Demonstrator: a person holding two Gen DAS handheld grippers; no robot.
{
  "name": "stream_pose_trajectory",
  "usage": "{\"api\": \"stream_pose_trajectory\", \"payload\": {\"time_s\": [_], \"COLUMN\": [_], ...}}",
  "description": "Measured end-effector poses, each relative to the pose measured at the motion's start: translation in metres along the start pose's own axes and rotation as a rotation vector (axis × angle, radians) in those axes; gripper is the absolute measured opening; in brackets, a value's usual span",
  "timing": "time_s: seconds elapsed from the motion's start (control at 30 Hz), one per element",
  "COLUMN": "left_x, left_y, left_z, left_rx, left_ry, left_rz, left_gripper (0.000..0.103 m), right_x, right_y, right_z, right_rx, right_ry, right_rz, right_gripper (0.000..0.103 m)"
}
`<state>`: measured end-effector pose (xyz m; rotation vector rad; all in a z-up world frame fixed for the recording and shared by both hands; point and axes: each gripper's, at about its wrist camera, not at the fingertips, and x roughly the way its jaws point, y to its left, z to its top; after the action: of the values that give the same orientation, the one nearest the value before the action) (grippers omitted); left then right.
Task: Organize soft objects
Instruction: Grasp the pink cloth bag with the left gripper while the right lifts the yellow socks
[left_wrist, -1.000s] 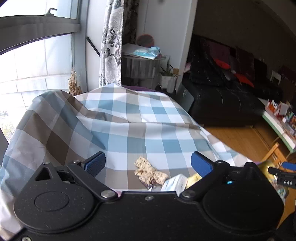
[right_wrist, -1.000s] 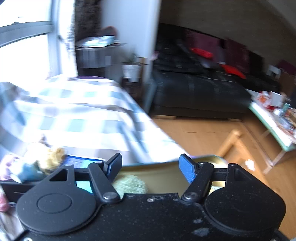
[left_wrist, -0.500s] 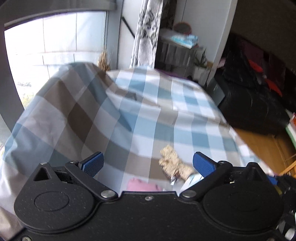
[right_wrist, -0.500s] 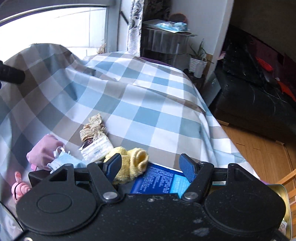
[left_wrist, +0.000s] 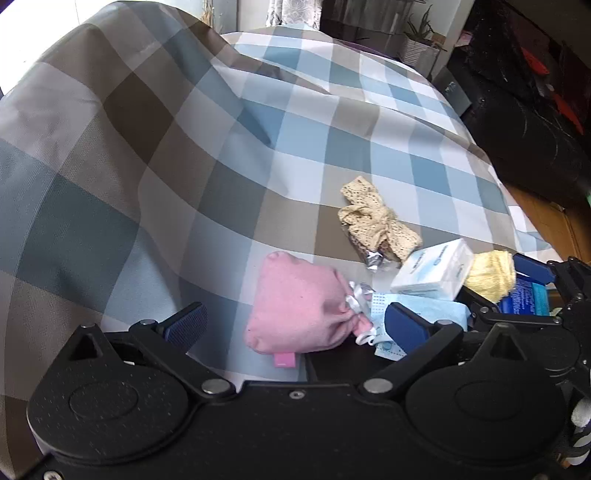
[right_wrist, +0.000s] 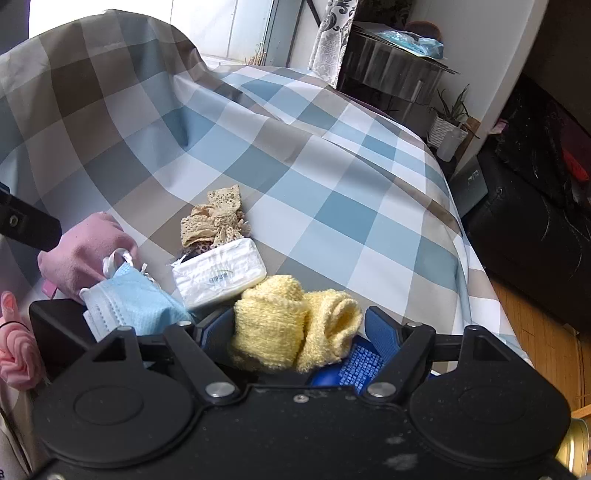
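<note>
A pile of soft things lies on the checked cloth (left_wrist: 258, 155). In it are a pink pouch (left_wrist: 299, 306), a blue face mask (right_wrist: 133, 302), a white tissue pack (right_wrist: 219, 273), a beige lace piece (right_wrist: 214, 218) and a yellow sock (right_wrist: 291, 325). My left gripper (left_wrist: 293, 323) is open, tilted down, with the pink pouch between its fingers and apart from the pads. My right gripper (right_wrist: 299, 330) straddles the yellow sock. Its jaws are opening and the pads do not press on the sock. In the left wrist view the yellow sock (left_wrist: 491, 275) sits at the far right.
A blue printed packet (right_wrist: 360, 363) lies under the sock. A pink fabric rose (right_wrist: 14, 354) and a black box (right_wrist: 55, 325) sit at the left. A gold tin (right_wrist: 576, 443) shows at the lower right. A black sofa (right_wrist: 535, 221) and wooden floor lie beyond the cloth's right edge.
Both grippers sank and tipped down toward the pile. The right one swung from the gold tin to over the yellow sock, and its jaws widened. The pink pouch came between the left fingers.
</note>
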<state>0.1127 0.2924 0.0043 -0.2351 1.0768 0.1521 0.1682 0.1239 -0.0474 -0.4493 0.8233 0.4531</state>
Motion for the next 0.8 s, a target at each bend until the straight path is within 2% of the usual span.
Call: {"api": "stream_pose_trajectory", "payload": {"time_s": [0.03,0.13,0.17,0.27,0.4,0.57,0.67,0.8], "left_x": [0.002,0.010,0.014,0.020,0.028,0.044,0.055,0.067], "left_y": [0.002,0.007,0.008,0.008,0.002,-0.008,-0.014,-0.015], "left_z": [0.000,0.002,0.003,0.004,0.004,0.004,0.002,-0.003], "left_rx": [-0.005,-0.028,-0.036,-0.045,-0.032,0.003,0.030,0.043], "left_ry": [0.001,0.014,0.021,0.019,0.020,0.026,0.045,0.077], "left_rz": [0.009,0.016,0.016,0.017,0.030,0.072,0.096,0.090], "left_gripper": [0.099,0.099,0.099,0.099,0.099,0.099,0.099,0.099], "right_x": [0.003,0.004,0.003,-0.004,-0.021,-0.050,-0.068,-0.087], "right_y": [0.001,-0.001,-0.003,-0.017,-0.043,-0.069,-0.088,-0.119], "right_z": [0.000,0.000,0.001,0.008,0.016,0.019,0.013,-0.008], "right_rx": [-0.003,-0.003,0.007,0.091,0.197,0.261,0.300,0.364], "right_ry": [0.003,-0.003,-0.003,-0.014,-0.072,-0.155,-0.195,-0.220], "right_rz": [-0.001,0.001,0.014,0.048,0.063,0.036,0.017,-0.025], "right_gripper": [0.074,0.054,0.043,0.037,0.037,0.037,0.037,0.038]}}
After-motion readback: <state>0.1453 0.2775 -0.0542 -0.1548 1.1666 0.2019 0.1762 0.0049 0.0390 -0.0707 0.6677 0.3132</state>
